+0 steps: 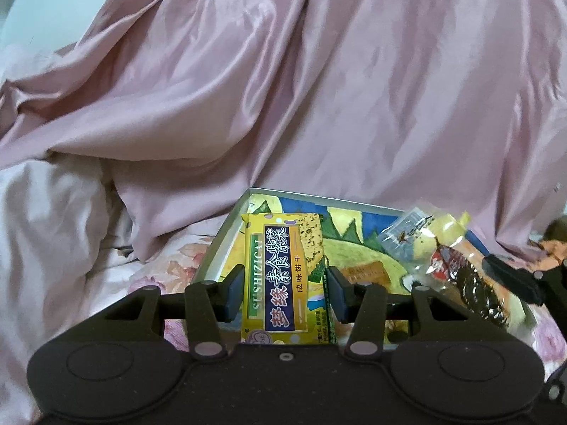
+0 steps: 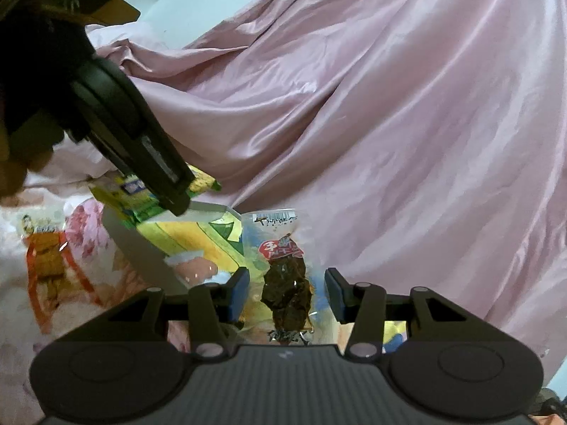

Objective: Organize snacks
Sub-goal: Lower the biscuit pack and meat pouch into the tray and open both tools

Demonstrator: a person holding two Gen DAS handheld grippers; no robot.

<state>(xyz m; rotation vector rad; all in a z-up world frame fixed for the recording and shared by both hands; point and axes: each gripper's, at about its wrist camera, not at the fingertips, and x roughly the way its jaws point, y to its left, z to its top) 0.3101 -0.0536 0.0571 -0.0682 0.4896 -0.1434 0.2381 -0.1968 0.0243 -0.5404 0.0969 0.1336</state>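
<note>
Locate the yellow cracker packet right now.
In the left wrist view, the yellow cracker packet sits between the left gripper's fingers, above the open illustrated box.

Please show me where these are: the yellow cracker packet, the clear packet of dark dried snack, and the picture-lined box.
yellow cracker packet [image 1: 283,276], left wrist view, printed front.
clear packet of dark dried snack [image 2: 287,283], right wrist view, dark contents.
picture-lined box [image 1: 219,244], left wrist view, left wall.

Three snack packets are in sight: one yellow cracker packet, one clear packet of dark dried meat and one orange packet on the floral bedsheet. There is one open painted box. Two claws and one pink quilt.
</note>
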